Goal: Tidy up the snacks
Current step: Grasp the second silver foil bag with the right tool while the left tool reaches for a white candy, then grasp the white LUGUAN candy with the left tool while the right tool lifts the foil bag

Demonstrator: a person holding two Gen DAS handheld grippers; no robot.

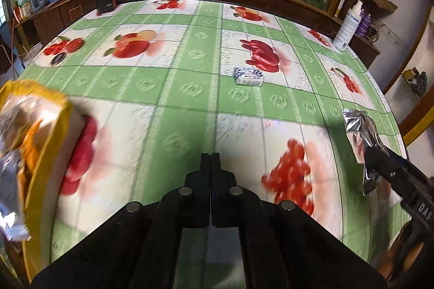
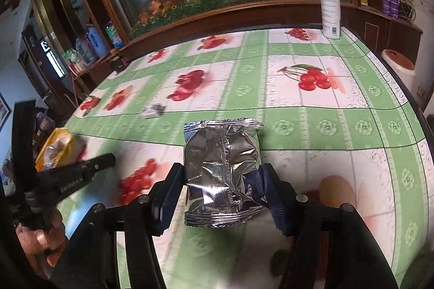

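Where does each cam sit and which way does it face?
Left wrist: on the left tool, shut and empty, looking down and across the table at the blue pack; right tool at right edge.
Right wrist: on the right tool, which grips the foil pack; left tool, hand at left.
Shared: foil pack, yellow bin, spray bottle.

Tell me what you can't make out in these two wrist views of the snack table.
- Yellow container, left wrist view: cut by the left edge and motion-blurred; its contents unreadable.
- Small blue-and-white packet: too small in the left view, blurred in the right; its print illegible.
- Silver snack packet, right wrist view: plain seam side showing; no label visible.
- Spray bottle: label text too small.
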